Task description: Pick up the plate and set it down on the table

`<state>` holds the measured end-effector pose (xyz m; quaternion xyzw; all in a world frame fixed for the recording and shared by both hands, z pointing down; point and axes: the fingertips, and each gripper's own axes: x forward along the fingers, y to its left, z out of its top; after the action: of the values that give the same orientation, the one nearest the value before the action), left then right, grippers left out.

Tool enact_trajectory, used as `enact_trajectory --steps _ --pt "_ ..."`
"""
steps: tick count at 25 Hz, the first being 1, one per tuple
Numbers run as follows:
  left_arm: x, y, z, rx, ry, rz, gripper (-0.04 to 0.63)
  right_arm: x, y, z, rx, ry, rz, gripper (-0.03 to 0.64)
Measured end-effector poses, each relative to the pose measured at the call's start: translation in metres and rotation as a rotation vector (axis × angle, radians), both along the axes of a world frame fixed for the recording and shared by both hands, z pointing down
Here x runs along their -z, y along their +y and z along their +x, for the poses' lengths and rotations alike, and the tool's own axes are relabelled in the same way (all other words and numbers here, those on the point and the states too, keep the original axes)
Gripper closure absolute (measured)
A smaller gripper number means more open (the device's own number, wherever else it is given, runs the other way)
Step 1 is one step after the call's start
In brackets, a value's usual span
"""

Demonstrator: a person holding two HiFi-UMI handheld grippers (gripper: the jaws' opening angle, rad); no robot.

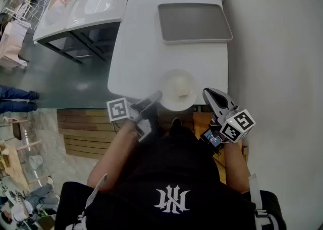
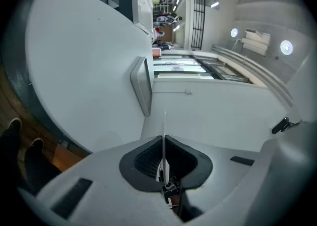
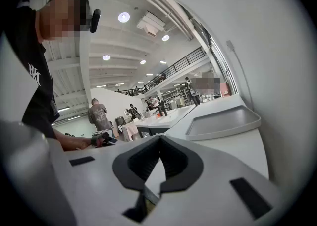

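The plate (image 1: 177, 89) lies at the near edge of the table (image 1: 146, 47), at 6 o'clock from the grey tray (image 1: 194, 22). The left gripper (image 1: 154, 96) has it from 8 o'clock, jaws pinched on the thin rim. The right gripper (image 1: 208, 94), pressed together on nothing, stands just beside at 4 o'clock. Bare tabletop lies toward 11 o'clock, probably the way to carry it.

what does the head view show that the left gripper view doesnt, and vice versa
Only the head view: the plate as a full round disc at the table's near edge, and the right claw near its right side. Only the left gripper view: the left claw shut on the plate's rim, seen edge-on as a thin line. Both: the white table and the grey tray on it.
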<state>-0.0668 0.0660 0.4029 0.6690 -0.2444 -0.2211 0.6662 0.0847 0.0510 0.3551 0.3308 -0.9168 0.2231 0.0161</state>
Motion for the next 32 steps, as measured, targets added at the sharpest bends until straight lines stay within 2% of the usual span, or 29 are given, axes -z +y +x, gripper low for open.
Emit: enact_trajectory --steps 12,21,27,30,32 --pt "-0.006 0.005 -0.002 -0.002 0.006 0.002 0.578 -0.004 0.004 -0.002 -0.009 0.033 0.004 0.614" --pt "-0.006 0.015 -0.013 -0.013 0.02 -0.005 0.578 -0.004 0.005 0.001 -0.06 0.03 -0.081 0.612" --pt "-0.001 0.015 -0.024 -0.039 0.015 0.011 0.578 -0.003 0.005 -0.01 -0.087 0.028 -0.097 0.609" --pt "0.004 0.013 -0.032 -0.058 0.015 0.026 0.578 -0.002 0.008 -0.017 -0.104 0.01 -0.114 0.546" --pt "0.005 0.011 -0.036 -0.068 0.015 0.031 0.578 -0.001 0.009 -0.021 -0.112 0.003 -0.121 0.54"
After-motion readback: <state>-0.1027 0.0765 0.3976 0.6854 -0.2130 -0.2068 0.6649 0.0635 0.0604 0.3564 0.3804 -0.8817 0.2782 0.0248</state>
